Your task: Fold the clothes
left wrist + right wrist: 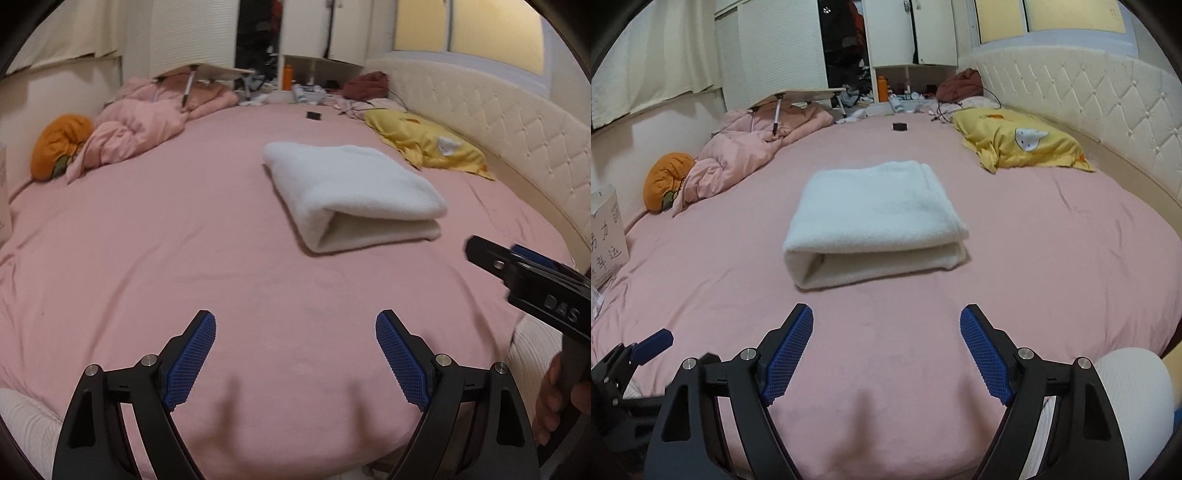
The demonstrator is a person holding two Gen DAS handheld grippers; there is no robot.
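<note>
A white fleece garment [351,192] [875,221] lies folded into a thick rectangle on the pink bed sheet [147,258] [1052,258], its open fold facing me. My left gripper [295,354] hovers over bare sheet short of the fold, open, with nothing between its blue pads. My right gripper [886,350] is also open and empty, a little back from the garment's near edge. The right gripper also shows at the right edge of the left wrist view [532,280], held by a hand [554,402]. The left gripper shows at the lower left of the right wrist view [631,354].
A yellow pillow [428,144] [1019,144] lies by the quilted white headboard [517,122] [1089,99] on the right. A crumpled pink duvet [140,125] [738,155] and an orange cushion [59,144] [666,181] lie far left. A small black object [314,115] [899,126] rests beyond the garment. A white paper bag [605,236] stands at the left.
</note>
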